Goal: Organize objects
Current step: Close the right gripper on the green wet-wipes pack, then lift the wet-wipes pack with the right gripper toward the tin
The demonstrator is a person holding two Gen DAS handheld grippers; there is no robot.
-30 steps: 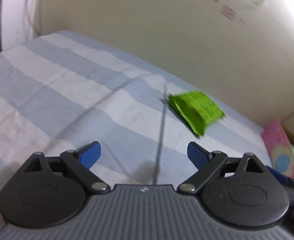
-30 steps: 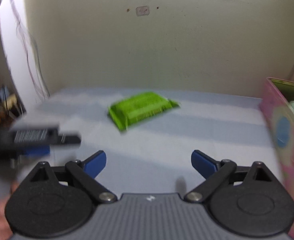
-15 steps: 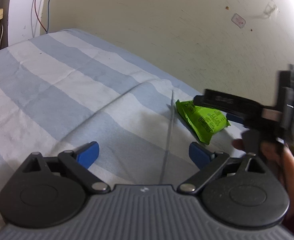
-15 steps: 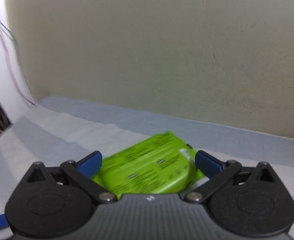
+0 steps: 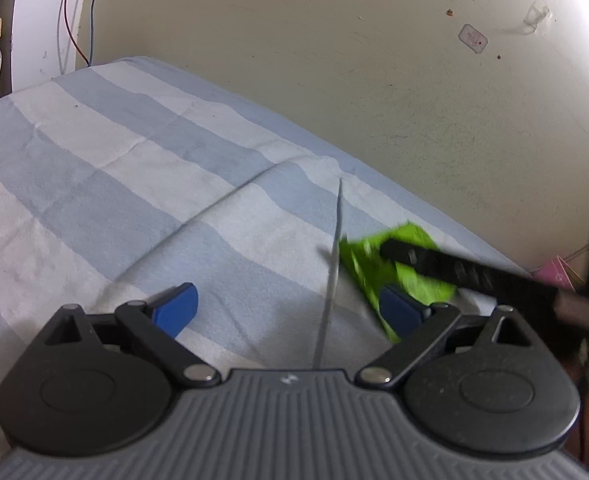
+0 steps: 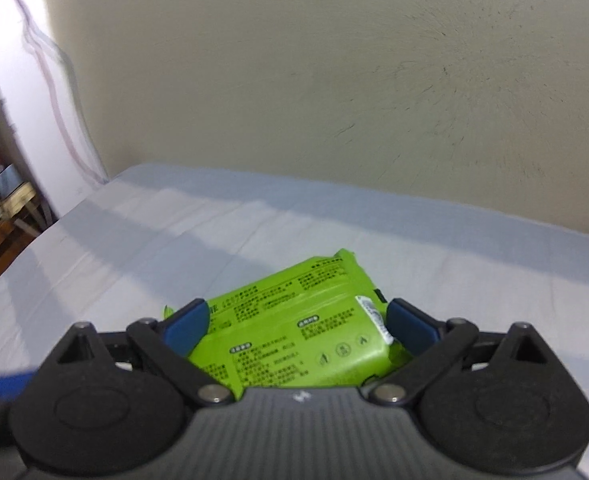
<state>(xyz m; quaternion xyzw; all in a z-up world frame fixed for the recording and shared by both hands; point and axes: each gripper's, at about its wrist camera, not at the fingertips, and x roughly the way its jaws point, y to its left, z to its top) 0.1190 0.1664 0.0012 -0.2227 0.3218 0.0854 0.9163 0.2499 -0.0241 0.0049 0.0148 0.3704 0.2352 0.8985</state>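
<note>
Striped bedsheet point(image 6: 142, 240) bears green packet point(image 6: 294, 332), long axis slanting up-right.

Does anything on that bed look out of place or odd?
Only the green packet: it lies askew, alone on the striped sheet. The right gripper straddles it, jaws closing. The sheet shows creases; nothing looks spilled or damaged.

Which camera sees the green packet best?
The right wrist view: the green packet fills the middle, print facing up, between the closing right tongs. In the left wrist view it is blurred and partly hidden behind tongs.
</note>
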